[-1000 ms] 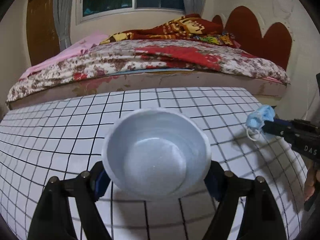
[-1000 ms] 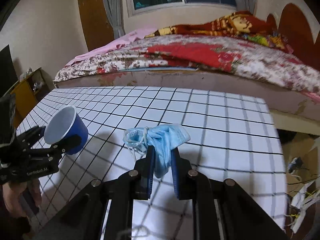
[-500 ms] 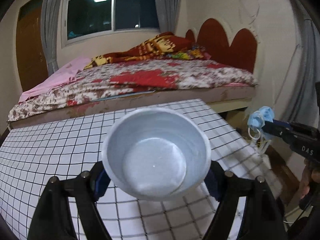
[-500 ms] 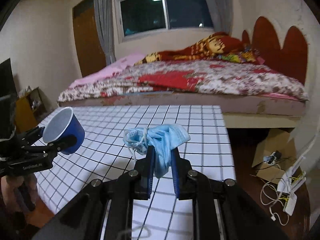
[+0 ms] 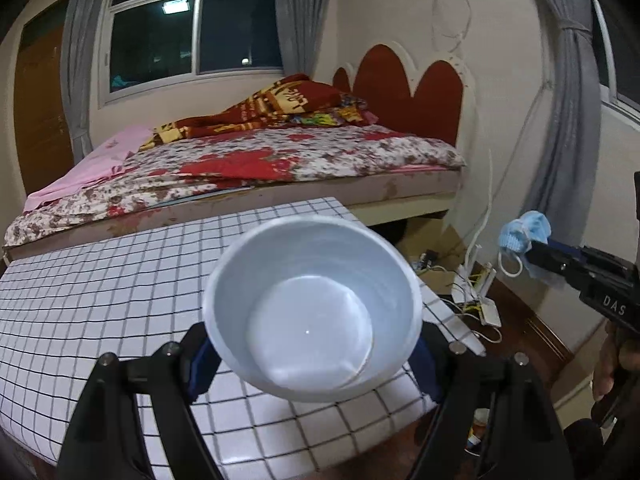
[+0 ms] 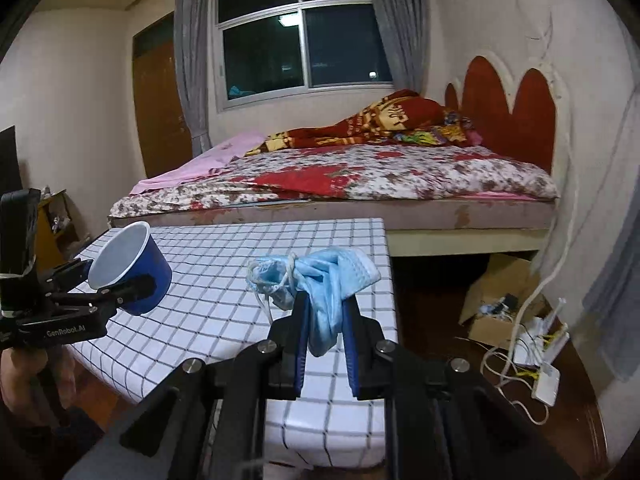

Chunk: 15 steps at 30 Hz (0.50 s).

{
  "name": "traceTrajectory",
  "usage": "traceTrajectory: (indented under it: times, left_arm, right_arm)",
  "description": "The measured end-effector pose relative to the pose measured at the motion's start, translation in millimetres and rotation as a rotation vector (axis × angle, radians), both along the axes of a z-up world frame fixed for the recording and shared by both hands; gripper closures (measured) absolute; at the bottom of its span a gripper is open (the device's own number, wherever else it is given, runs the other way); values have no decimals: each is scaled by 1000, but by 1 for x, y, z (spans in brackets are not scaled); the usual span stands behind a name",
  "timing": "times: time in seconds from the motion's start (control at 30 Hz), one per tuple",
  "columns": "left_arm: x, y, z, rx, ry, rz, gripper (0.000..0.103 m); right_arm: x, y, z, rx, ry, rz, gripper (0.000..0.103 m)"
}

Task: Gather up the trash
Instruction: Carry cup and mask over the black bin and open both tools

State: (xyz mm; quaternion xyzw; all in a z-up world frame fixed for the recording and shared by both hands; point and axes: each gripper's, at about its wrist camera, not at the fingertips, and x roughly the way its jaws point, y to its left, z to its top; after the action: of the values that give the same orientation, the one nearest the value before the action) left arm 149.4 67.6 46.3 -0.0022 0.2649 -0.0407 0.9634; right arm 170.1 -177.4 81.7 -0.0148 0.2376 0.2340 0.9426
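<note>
Bedroom trash pickup, read left to right. At far left in the right wrist view, left gripper (image 6: 120,286) raised off the near-left edge of the checkered surface (image 6: 224,256), jaws pinching a paper cup (image 6: 130,268), blue outside and white inside, tilted with its mouth up and to the left; part of a hand (image 6: 20,376) on the handle below. Seen from the left gripper's own camera, same cup (image 5: 312,308) filling the centre with its white interior open to the lens, clamped on both sides between blue-padded fingers (image 5: 200,364), held above the right part of the gridded surface (image 5: 100,280).

At centre, right gripper (image 6: 324,332) with jaws pressed close on a crumpled light-blue face mask (image 6: 320,280), its white ear loops bunched and hanging at the left, the bulk of the fabric draped over and between the jaws. Mask held in the air over the near-right corner of the surface, not resting on it. In the left wrist view, same mask (image 5: 524,234) at the tip of the right gripper (image 5: 536,252), out past the surface's right edge and over the floor.

Behind, bed (image 6: 360,176) with floral cover and a red-and-yellow blanket (image 6: 384,120), red scalloped headboard (image 6: 508,108) against the wall. At right on the floor, an open cardboard box (image 6: 500,304) and a tangle of white cables (image 6: 520,360).
</note>
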Motion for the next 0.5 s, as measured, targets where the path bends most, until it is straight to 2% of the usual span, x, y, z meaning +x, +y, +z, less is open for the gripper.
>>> traceTrajectory:
  times: [0.5]
  left_arm:
    - [-18,-74,-22,-11,25,-155,24]
  right_arm:
    - [-38,-85,-32,61,65,-176,86]
